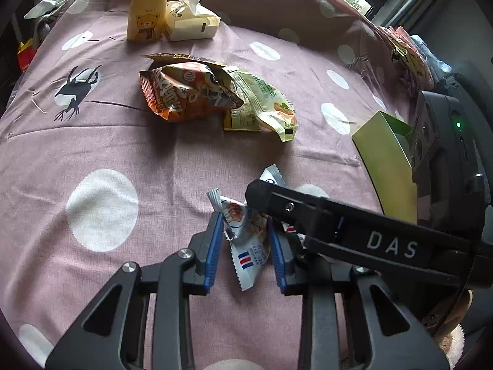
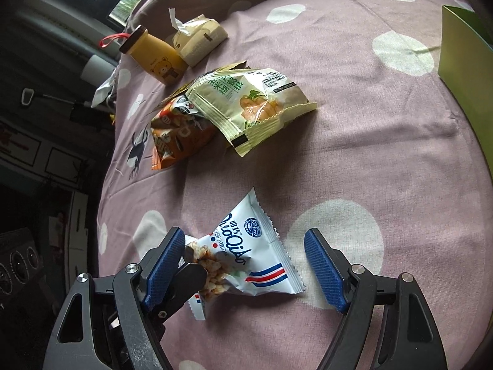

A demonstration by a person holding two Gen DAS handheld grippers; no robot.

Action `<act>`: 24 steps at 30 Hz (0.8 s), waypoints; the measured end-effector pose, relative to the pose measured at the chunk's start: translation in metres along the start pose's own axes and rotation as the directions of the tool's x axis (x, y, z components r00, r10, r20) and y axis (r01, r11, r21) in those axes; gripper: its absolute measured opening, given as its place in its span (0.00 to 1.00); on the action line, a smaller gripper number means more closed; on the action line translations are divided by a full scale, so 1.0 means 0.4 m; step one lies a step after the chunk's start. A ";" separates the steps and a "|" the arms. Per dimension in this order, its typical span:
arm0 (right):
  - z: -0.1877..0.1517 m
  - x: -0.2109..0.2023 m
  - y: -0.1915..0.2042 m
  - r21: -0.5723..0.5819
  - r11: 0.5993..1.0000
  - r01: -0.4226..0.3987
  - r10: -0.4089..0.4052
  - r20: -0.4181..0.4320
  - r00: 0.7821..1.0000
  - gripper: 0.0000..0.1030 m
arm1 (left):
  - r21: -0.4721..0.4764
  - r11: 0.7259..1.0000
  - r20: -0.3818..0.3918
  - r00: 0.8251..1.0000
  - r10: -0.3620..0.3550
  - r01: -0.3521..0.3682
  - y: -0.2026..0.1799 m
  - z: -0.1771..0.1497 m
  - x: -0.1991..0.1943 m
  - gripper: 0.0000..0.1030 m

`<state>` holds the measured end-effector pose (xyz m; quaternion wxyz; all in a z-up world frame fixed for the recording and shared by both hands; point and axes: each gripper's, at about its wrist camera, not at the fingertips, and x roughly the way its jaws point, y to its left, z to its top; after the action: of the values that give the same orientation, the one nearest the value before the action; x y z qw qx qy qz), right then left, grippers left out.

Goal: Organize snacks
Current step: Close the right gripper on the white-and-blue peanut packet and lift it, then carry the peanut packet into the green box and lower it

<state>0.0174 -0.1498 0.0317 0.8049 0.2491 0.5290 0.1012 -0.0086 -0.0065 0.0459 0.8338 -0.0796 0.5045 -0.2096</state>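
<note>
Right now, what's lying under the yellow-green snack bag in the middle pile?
The yellow-green snack bag rests partly on the orange snack bag, one end on the cloth. Anything beneath the overlap is covered.

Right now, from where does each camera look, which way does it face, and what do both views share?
Left wrist: sits on the left gripper, looks down and forward over the cloth; its blue pads press the white snack packet; the right gripper's black finger crosses in front.
Right wrist: sits on the right gripper, looks down from the other side; its jaws stand open around the same packet.
Shared: that packet, the orange bag, the pale green bag, the yellow bottle, the green box.
</note>
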 end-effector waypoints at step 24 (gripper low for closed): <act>-0.023 -0.045 0.066 -0.078 0.996 -0.040 0.044 0.053 0.998 0.56 | 0.021 0.998 0.066 0.996 0.058 -0.059 -0.042 -0.013 -0.030 0.28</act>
<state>0.0039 -0.1324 0.0566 0.8258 0.2318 0.4970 0.1314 -0.0225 -0.0162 0.0588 0.8566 -0.0619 0.4765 -0.1881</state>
